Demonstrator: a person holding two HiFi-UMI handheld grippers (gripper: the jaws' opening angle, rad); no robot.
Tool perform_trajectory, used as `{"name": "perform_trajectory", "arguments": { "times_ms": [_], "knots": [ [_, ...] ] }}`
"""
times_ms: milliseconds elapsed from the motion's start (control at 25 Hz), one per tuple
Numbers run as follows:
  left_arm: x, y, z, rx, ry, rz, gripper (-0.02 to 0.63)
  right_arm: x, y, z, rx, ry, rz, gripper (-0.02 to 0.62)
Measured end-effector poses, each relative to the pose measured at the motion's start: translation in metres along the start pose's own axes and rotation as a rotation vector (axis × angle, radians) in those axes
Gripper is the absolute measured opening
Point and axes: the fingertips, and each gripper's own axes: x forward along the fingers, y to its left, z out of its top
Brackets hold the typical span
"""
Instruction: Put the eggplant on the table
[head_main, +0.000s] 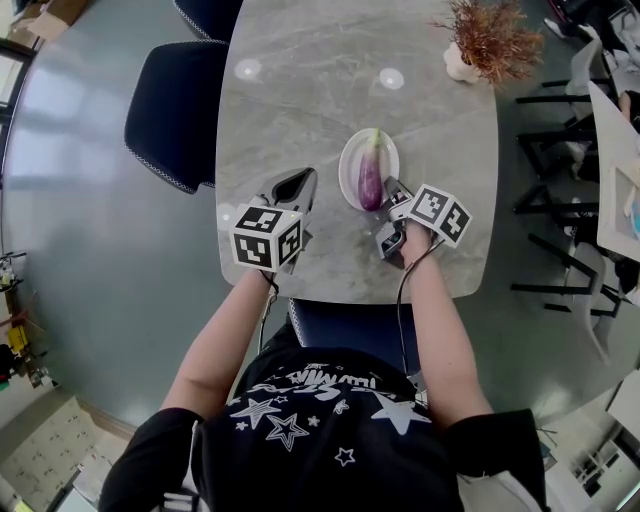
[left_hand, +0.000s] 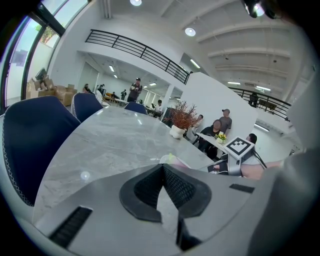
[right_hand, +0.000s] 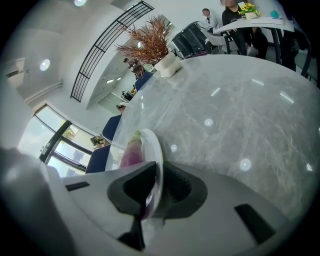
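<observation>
A purple eggplant (head_main: 371, 180) with a green stem lies on a small white plate (head_main: 350, 165) near the middle of the grey marble table (head_main: 330, 80). My right gripper (head_main: 393, 192) is at the plate's near right edge and is shut on its rim. In the right gripper view the plate (right_hand: 155, 160) stands edge-on between the jaws, with the eggplant (right_hand: 131, 152) on its left side. My left gripper (head_main: 298, 185) rests just left of the plate, shut, with nothing between its fingers. In the left gripper view its tips (left_hand: 162, 172) meet over the tabletop.
A potted dry plant (head_main: 490, 40) stands at the table's far right corner. Dark blue chairs (head_main: 175, 110) stand at the table's left side, and another chair (head_main: 340, 325) is under the near edge. More tables and black chairs (head_main: 560, 150) stand to the right.
</observation>
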Motion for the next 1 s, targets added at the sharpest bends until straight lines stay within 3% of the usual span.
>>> {"name": "perform_trajectory", "arguments": {
  "times_ms": [560, 1000],
  "knots": [
    [-0.022, -0.01, 0.0, 0.017, -0.02, -0.008, 0.008, -0.025, -0.009, -0.002, -0.049, -0.026, -0.059, 0.029],
    [-0.068, -0.038, -0.001, 0.054, -0.072, -0.051, 0.008, -0.085, 0.013, -0.024, -0.105, -0.106, -0.028, 0.028]
  ]
}}
